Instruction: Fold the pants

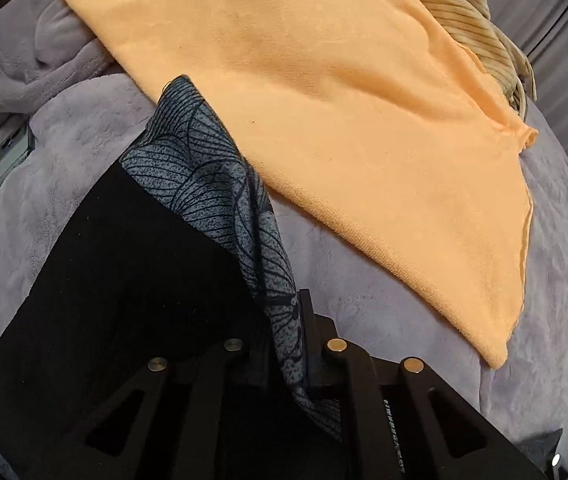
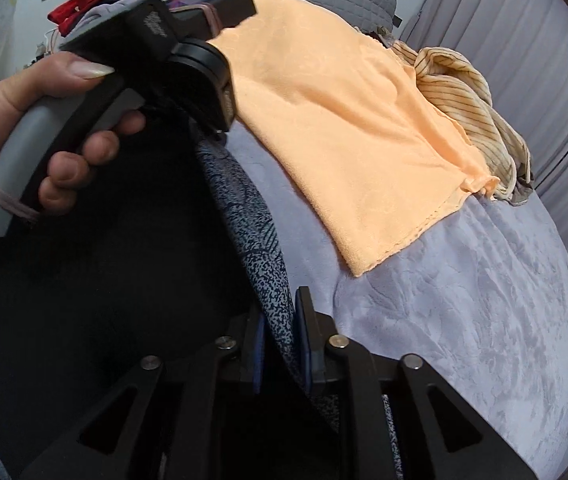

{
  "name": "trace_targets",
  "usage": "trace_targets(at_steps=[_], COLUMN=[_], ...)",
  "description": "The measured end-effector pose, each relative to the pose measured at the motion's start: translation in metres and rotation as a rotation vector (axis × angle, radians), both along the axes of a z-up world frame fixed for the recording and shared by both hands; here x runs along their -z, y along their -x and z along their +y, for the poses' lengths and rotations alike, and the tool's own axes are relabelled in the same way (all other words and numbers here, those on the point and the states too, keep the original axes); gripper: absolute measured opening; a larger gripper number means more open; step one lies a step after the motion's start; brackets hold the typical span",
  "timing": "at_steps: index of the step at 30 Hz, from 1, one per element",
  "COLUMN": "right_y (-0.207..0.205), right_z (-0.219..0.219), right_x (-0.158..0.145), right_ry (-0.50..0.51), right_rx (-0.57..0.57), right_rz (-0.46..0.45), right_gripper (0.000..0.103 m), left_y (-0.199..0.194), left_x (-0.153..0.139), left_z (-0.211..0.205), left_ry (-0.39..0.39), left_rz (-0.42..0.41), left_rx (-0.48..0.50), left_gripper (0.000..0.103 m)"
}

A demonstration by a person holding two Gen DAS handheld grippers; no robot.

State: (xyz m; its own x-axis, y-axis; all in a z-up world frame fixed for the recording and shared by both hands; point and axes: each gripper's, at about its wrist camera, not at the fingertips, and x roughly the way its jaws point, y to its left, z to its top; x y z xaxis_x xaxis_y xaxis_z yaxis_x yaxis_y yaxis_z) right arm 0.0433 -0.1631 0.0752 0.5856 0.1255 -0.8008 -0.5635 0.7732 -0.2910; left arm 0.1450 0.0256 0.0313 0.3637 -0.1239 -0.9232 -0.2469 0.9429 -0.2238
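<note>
A: Bed point(image 1: 404, 280) is lying mostly bare, orange towel point(image 1: 324, 120) aside. Pants?

B: Pants point(image 1: 212, 184) are hanging above it, unfolded. Left claw point(image 1: 284, 344) and right claw point(image 2: 280, 336) are each pinching their patterned edge; folding is barely starting.

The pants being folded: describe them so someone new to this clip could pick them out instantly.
Start from the lavender plush blanket covering the bed. On it lies an orange towel with a striped cream garment behind. The pants hang nearer the cameras, pinched by both the left tongs and right tongs: the only dark fabric, grey-blue with black leaf-vein print and a plain black side.
</note>
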Motion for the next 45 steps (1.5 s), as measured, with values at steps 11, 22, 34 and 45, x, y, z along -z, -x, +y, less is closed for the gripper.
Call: trace_targets(at_steps=[11,22,34,45], right_y=[0.027,0.206,0.248,0.277], right_z=[0.000,0.074,0.113,0.082], right_x=[-0.025,-0.028,0.045,-0.014], right_ry=[-0.066,0.020,0.068,-0.185], right_rx=[-0.027,-0.268,-0.180,-0.090], right_rz=[0.040,-0.048,-0.052,-0.054], right_gripper=[0.012,0.012,0.017,0.083], left_y=[0.077,0.251,0.310,0.323], left_x=[-0.065,-0.112,-0.016,-0.060], left_z=[0.005,0.079,0.138,0.144], left_ry=[0.068,0.183,0.270,0.109], left_rz=[-0.210,-0.354,-0.222,-0.317], left_rx=[0.027,-0.006,-0.034,0.046], left_gripper=[0.009,0.009,0.012,0.013])
